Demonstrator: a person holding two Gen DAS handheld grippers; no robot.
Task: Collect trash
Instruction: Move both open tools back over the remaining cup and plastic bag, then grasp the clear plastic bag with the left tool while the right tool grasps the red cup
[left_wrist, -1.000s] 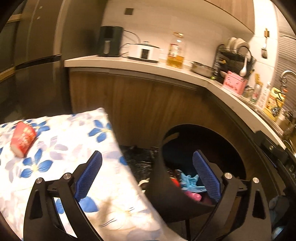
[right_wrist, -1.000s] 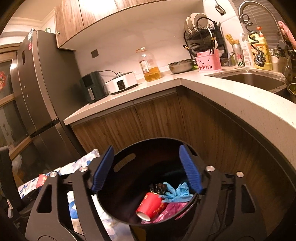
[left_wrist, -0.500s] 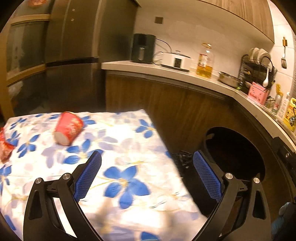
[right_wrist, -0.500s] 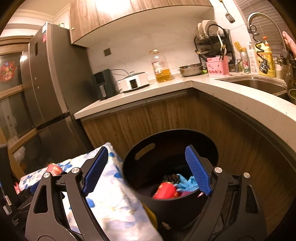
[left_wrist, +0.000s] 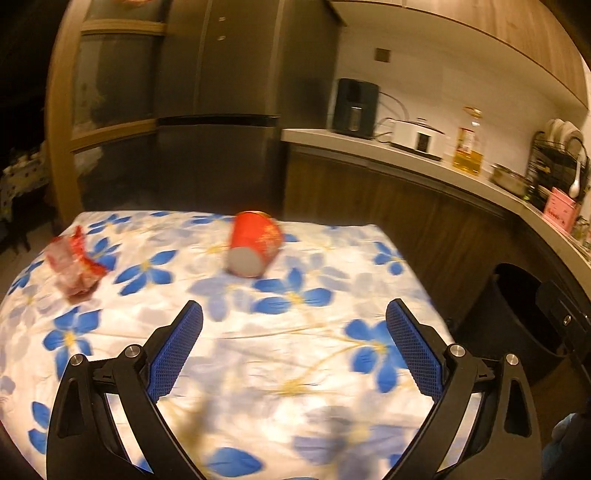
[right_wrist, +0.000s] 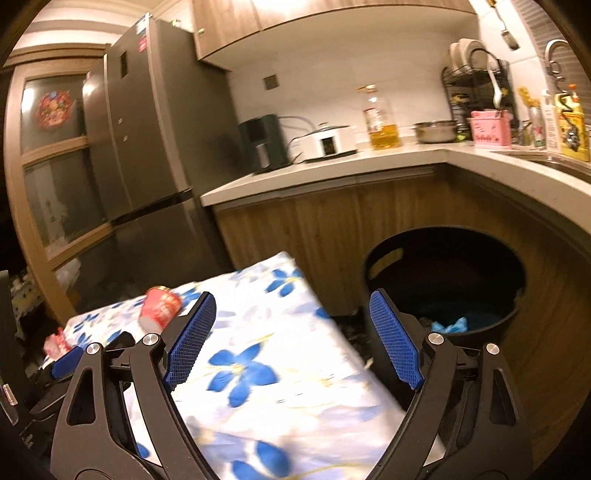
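While the red paper cup (left_wrist: 254, 243) lies on its side on the flowered tablecloth (left_wrist: 295, 369), open mouth toward us, we have our left gripper (left_wrist: 293, 350) lined up short of it, jaws spread wide and holding nothing. To its left, near the table's edge, sits a crumpled red wrapper (left_wrist: 75, 266), well apart from the cup. Our right gripper (right_wrist: 291, 339) hangs over the table's near corner, jaws likewise wide and empty, with the black trash bin (right_wrist: 480, 236) on the floor just beyond, against the wooden cabinets (right_wrist: 332, 221); blue scraps (right_wrist: 448, 326) show inside it.

We judge the step in hand to be the reach for the cup. To do it well, we should bring the left gripper forward and low, keep the pads square to the cup's sides rather than its rim and base, and close gently, since a thin paper wall will likely crush or squirt out. A cup on its side may also roll, so we should straddle it fully before squeezing. The wrapper can wait.
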